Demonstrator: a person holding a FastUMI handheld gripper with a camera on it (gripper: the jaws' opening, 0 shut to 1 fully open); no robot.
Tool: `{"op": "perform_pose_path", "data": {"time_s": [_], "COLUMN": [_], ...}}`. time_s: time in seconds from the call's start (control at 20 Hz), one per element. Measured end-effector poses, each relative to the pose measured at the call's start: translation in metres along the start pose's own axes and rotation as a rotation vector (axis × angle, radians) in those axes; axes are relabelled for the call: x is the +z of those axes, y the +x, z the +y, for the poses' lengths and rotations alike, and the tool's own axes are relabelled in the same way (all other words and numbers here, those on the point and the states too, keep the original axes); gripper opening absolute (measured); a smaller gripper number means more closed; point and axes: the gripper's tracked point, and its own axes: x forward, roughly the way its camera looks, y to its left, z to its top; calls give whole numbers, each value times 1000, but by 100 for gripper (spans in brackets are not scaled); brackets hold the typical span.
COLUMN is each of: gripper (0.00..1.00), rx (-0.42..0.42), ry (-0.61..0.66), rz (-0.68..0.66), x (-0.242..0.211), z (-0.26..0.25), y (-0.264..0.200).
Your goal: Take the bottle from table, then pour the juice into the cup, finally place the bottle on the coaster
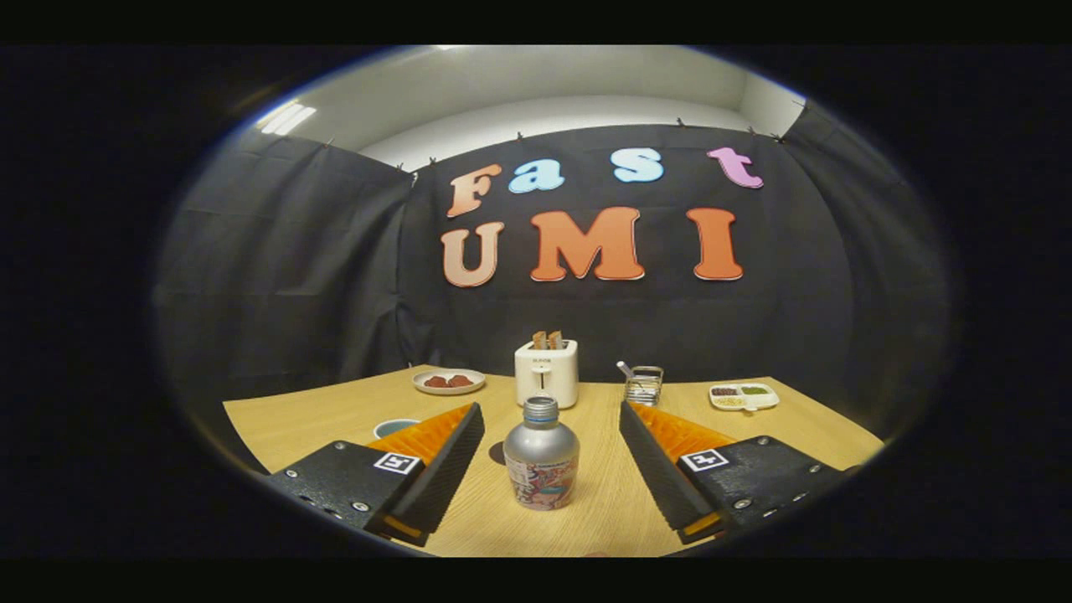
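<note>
A silver bottle [541,456] with a coloured label and no cap stands upright on the wooden table [335,414], between my two fingers. My gripper [552,423] is open, its fingers spread wide with a gap on each side of the bottle and touching nothing. Just behind the left finger the rim of a blue cup [394,427] peeks out. A dark round coaster [497,453] lies flat right behind the bottle on its left, mostly hidden by it.
Beyond the bottle stands a white toaster [546,373] with toast in it. A plate with red food [448,381] lies to its left, a wire holder [643,385] and a divided snack tray [744,396] to its right. Black cloth walls close the back.
</note>
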Motion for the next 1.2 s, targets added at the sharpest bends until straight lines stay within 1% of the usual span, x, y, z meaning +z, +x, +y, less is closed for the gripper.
{"op": "perform_pose_path", "data": {"time_s": [0.3,0.65,0.9,1.15,1.2], "gripper": [97,97,97,97,94], "rx": [8,33,24,-3,-12], "ry": [38,32,54,38,36], "rz": [46,135,183,221,218], "x": [-40,-79,-99,-111,-111], "z": [2,14,16,12,11], "y": [17,31,41,48,48]}}
